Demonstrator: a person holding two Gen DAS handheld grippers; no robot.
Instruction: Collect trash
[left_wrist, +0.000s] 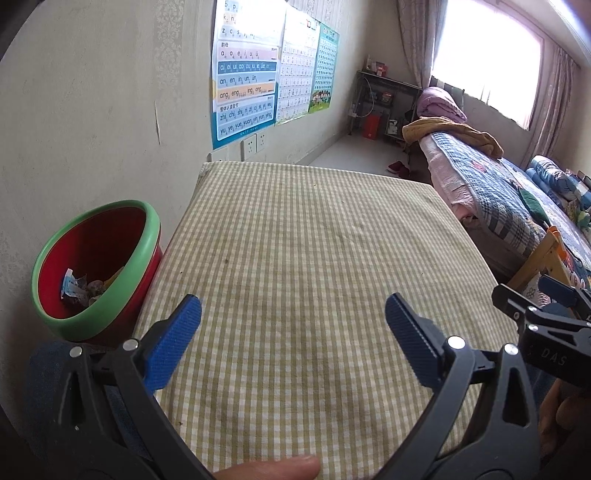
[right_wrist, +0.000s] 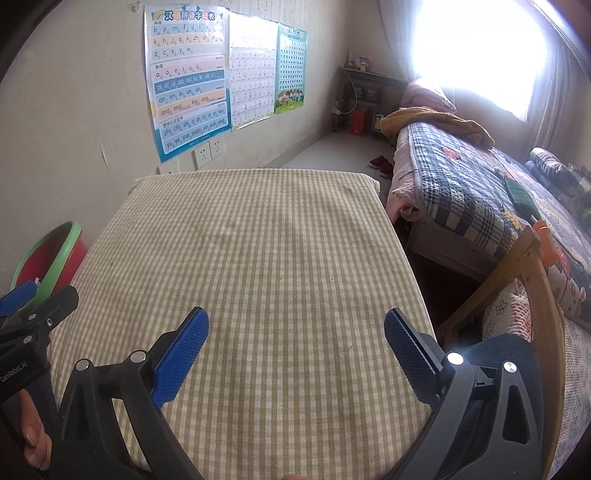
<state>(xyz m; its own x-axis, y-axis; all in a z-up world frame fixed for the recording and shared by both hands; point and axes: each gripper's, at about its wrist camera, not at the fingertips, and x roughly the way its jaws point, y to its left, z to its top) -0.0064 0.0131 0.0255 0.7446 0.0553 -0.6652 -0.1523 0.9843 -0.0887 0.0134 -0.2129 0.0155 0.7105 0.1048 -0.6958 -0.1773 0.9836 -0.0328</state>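
Both claws hover with jaws spread wide and holding nothing above the near edge of a checked-cloth worktop (left_wrist: 295, 240): left claw (left_wrist: 293, 325), right claw (right_wrist: 295, 332). Crumpled trash (left_wrist: 79, 290) lies inside a red, green-rimmed bin (left_wrist: 147, 236) just beside the worktop's left edge.

Your table (left_wrist: 295, 240) wears a green-check cloth (right_wrist: 258, 258) | red bin (left_wrist: 99, 266) just beside its left edge, on the floor

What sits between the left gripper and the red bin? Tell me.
Nothing loose. In the left wrist view, only checked tablecloth and its left edge separate the open left gripper from the red bin, which holds wrappers.
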